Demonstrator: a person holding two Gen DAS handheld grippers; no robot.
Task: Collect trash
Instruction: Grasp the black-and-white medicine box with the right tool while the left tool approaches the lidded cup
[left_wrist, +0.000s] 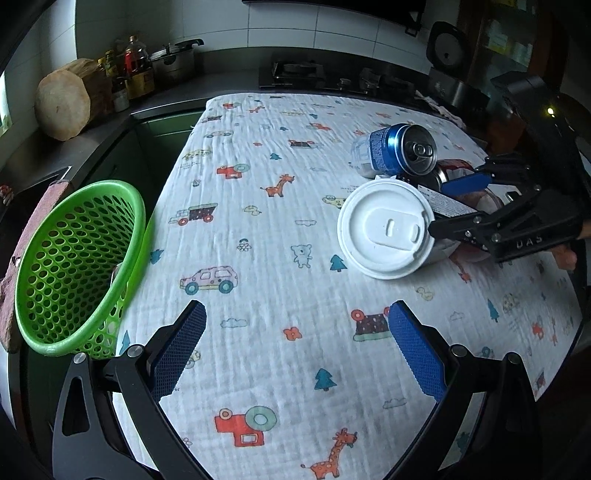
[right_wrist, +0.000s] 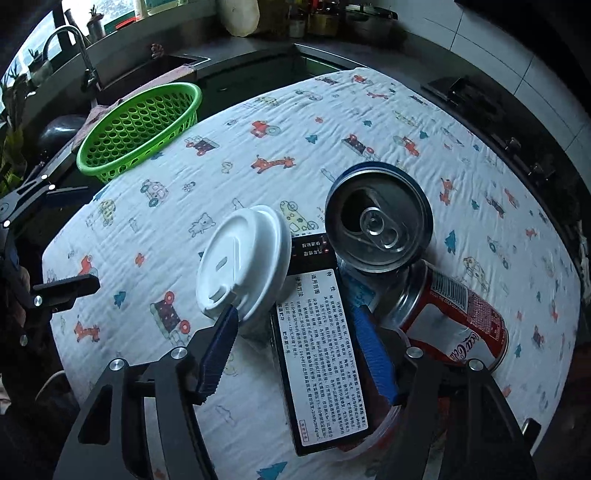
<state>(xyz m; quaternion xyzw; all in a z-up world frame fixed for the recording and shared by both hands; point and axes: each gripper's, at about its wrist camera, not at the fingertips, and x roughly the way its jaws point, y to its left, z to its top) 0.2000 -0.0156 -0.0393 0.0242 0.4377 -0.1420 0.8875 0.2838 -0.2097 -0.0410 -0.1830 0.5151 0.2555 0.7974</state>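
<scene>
A pile of trash lies on the patterned cloth: a white lidded cup (right_wrist: 243, 262) on its side, a black printed box (right_wrist: 321, 354), a blue can (right_wrist: 378, 214) and a red cola can (right_wrist: 454, 321). My right gripper (right_wrist: 295, 314) is open with its fingers on either side of the black box, the left finger touching the cup's lid. In the left wrist view the cup (left_wrist: 386, 229) and blue can (left_wrist: 402, 151) lie at the right, with the right gripper (left_wrist: 448, 206) among them. My left gripper (left_wrist: 295, 321) is open and empty over bare cloth. A green basket (left_wrist: 77, 266) stands at the table's left edge.
The basket (right_wrist: 142, 129) is far left in the right wrist view, beside a sink (right_wrist: 147, 74) with a tap. A wooden block (left_wrist: 68, 98), bottles and a pot (left_wrist: 173, 59) stand on the dark counter behind. A stove (left_wrist: 295, 74) is at the back.
</scene>
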